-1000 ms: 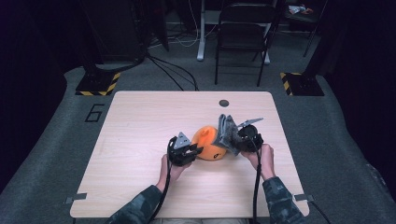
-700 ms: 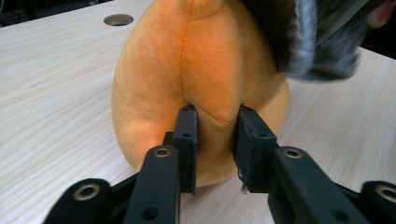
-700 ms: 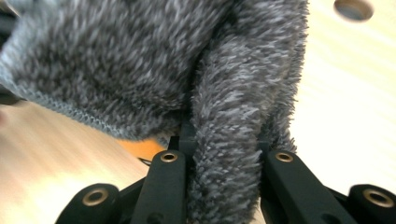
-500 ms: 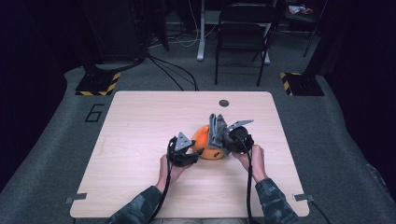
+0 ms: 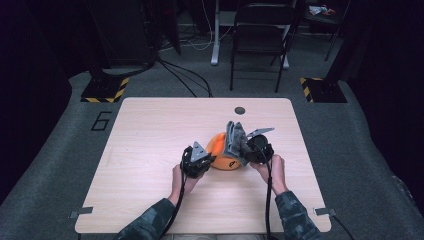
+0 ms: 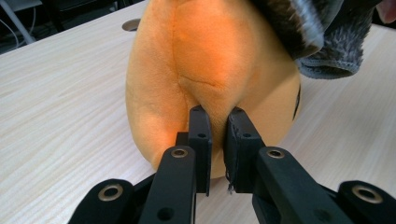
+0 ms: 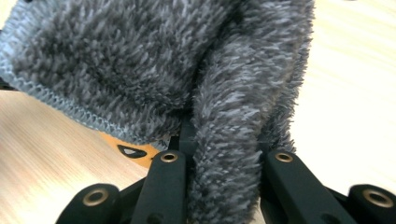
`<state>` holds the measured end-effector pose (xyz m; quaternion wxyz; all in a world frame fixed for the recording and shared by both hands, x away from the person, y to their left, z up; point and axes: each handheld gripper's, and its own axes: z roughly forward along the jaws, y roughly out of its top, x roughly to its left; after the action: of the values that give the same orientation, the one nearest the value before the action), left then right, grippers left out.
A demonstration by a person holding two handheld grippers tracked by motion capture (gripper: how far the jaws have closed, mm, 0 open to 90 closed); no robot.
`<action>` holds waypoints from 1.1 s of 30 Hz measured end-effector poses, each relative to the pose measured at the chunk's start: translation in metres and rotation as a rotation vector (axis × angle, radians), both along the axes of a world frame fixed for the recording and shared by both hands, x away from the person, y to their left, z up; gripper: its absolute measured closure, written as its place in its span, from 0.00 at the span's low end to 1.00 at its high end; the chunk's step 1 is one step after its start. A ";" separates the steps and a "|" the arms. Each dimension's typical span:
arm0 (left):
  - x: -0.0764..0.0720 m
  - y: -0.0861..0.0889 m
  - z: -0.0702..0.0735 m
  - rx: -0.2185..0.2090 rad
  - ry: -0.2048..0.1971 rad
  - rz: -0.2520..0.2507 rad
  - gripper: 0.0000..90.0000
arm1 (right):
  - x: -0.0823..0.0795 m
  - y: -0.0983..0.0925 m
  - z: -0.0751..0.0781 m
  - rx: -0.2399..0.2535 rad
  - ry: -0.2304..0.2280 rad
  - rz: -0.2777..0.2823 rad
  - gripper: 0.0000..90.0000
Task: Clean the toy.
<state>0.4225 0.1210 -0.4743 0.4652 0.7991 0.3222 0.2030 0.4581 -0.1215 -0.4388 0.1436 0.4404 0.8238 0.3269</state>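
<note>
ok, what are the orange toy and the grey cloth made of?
Orange plush toy: soft short-pile fabric, matte, with a stitched seam and a dimple where the left claw pinches it; probably stuffed. Grey cloth: fuzzy, long-pile microfibre or chenille by the look, with an overlocked edge; it hangs limp from the right claw.

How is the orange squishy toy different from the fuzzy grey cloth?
The orange plush toy is smooth, round and plump; the grey cloth is shaggy, thin and folded. The toy sits on the table, while the cloth is held up, draping against the toy's top. The left claw pinches the toy's fabric; the right claw is shut on the cloth. Both are soft, and each is gripped by a claw.
</note>
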 end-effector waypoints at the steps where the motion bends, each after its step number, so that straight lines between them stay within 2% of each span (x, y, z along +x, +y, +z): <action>1: 0.000 0.000 0.003 -0.007 0.013 -0.003 0.91 | -0.001 -0.001 0.003 0.013 -0.007 -0.007 0.84; 3: -0.001 0.000 0.008 -0.025 0.030 -0.011 0.91 | -0.003 -0.002 0.011 0.033 -0.016 -0.011 0.84; 5: -0.002 -0.002 0.010 -0.019 0.029 -0.021 0.91 | -0.006 -0.003 0.020 0.060 -0.047 0.000 0.84; 8: -0.004 -0.006 0.011 -0.014 0.025 -0.044 0.91 | -0.014 0.005 0.031 0.060 -0.083 0.025 0.84; 10: -0.005 -0.007 0.010 -0.020 0.022 -0.053 0.91 | -0.016 0.012 0.032 0.050 -0.085 0.029 0.84; 13: -0.005 -0.007 0.008 -0.019 0.024 -0.056 0.90 | -0.013 0.018 0.022 0.024 -0.053 0.021 0.83; 19: -0.004 -0.005 0.005 -0.018 0.028 -0.053 0.89 | -0.006 0.008 0.006 0.000 -0.003 0.014 0.84; 21: -0.003 -0.004 0.005 -0.021 0.025 -0.052 0.89 | -0.004 0.005 -0.001 -0.033 0.013 0.004 0.84; 28: -0.002 -0.005 0.004 -0.025 0.024 -0.056 0.89 | 0.001 -0.006 -0.024 -0.072 0.085 -0.033 0.84; 30: -0.002 -0.004 0.004 -0.027 0.023 -0.053 0.89 | 0.004 -0.009 -0.030 -0.072 0.119 -0.047 0.84; 33: -0.002 -0.003 0.004 -0.030 0.029 -0.053 0.89 | 0.007 -0.011 -0.044 -0.119 0.161 -0.060 0.84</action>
<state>0.4209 0.1180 -0.4704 0.4775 0.8033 0.3104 0.1739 0.4647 -0.1322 -0.4823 0.1122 0.4804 0.8371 0.2366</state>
